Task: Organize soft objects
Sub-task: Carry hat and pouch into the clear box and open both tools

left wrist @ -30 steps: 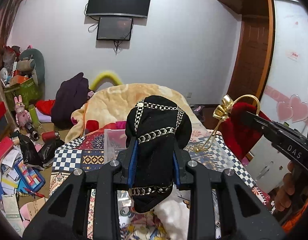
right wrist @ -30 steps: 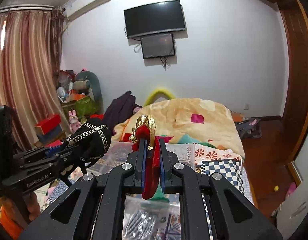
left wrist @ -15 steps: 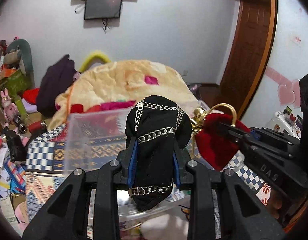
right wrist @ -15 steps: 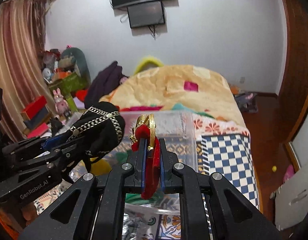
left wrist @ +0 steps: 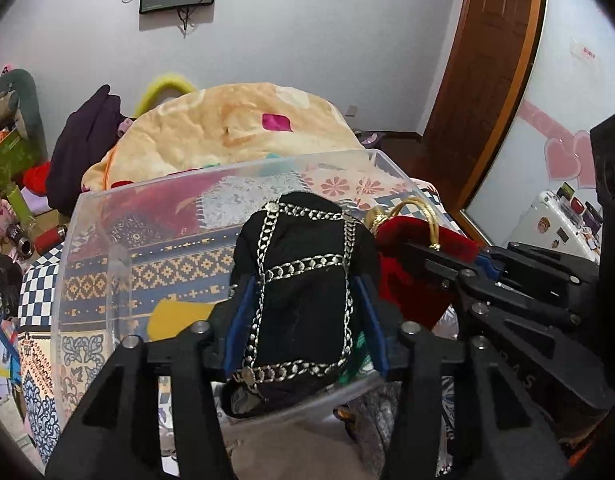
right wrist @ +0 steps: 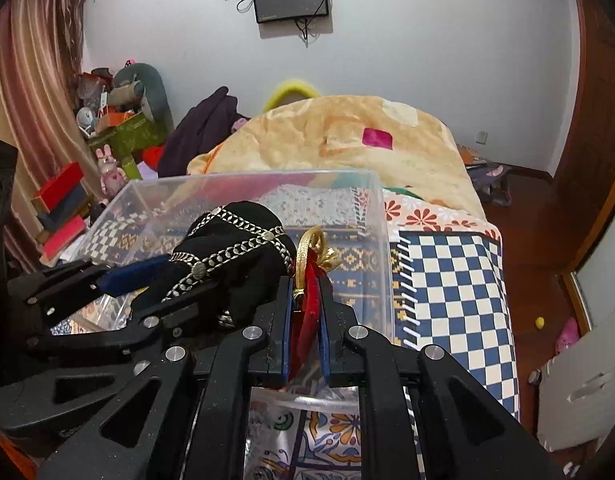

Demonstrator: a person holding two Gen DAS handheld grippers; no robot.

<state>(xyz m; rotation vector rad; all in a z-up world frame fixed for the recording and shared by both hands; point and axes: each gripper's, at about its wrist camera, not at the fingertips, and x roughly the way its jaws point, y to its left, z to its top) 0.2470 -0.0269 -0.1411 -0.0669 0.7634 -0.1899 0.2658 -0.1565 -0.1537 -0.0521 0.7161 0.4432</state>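
Left wrist view: my left fingers [left wrist: 305, 316] clamp the black pouch [left wrist: 303, 280] over the clear bin [left wrist: 83, 216], hiding its floor; my right fingers [right wrist: 305, 316] pinch the red pouch [right wrist: 309, 308] alongside.

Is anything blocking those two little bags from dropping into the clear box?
Nothing visible does. The black pouch in the left gripper and the red pouch in the right gripper hang over the open-topped clear bin; no lid shows.
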